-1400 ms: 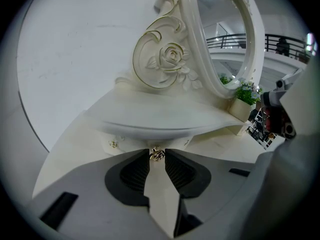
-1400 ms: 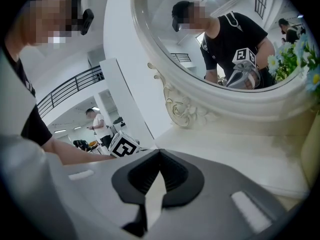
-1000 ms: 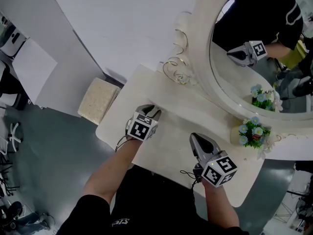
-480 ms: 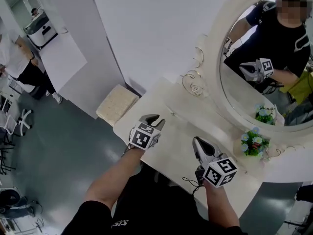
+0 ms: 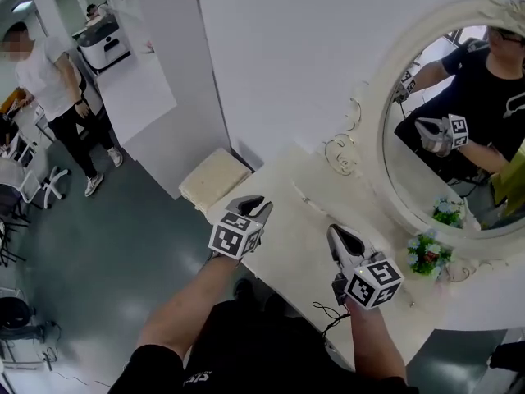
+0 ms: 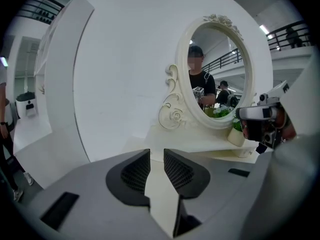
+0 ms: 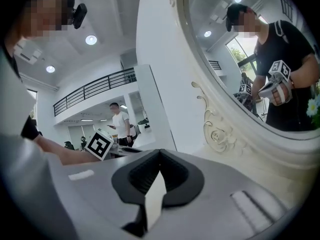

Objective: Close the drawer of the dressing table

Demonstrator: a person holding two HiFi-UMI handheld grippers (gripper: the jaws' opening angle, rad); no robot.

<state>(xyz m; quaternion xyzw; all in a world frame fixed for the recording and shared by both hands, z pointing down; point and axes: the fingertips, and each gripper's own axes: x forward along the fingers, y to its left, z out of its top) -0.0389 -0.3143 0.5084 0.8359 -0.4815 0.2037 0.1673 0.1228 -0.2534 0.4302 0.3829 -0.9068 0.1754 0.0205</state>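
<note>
The cream dressing table (image 5: 299, 220) stands under its oval mirror (image 5: 459, 138). Its drawer shows in no view; the front of the table is hidden by my arms and body. My left gripper (image 5: 253, 203) hovers over the table's left front corner, jaws closing with a narrow gap and nothing between them (image 6: 156, 151). My right gripper (image 5: 338, 232) hangs over the table's front middle, its tips together and empty (image 7: 160, 151). The left gripper view looks along the tabletop to the mirror (image 6: 220, 74) and catches the right gripper (image 6: 260, 119).
A small flower pot (image 5: 426, 253) sits on the table below the mirror. A cushioned stool (image 5: 215, 177) stands on the floor left of the table, by the white wall. A person (image 5: 57, 89) stands far left near a chair (image 5: 25, 187).
Both grippers have lifted away from the tabletop, the left one more. The left jaws have narrowed. The head view has tilted up, so more floor and wall show.
</note>
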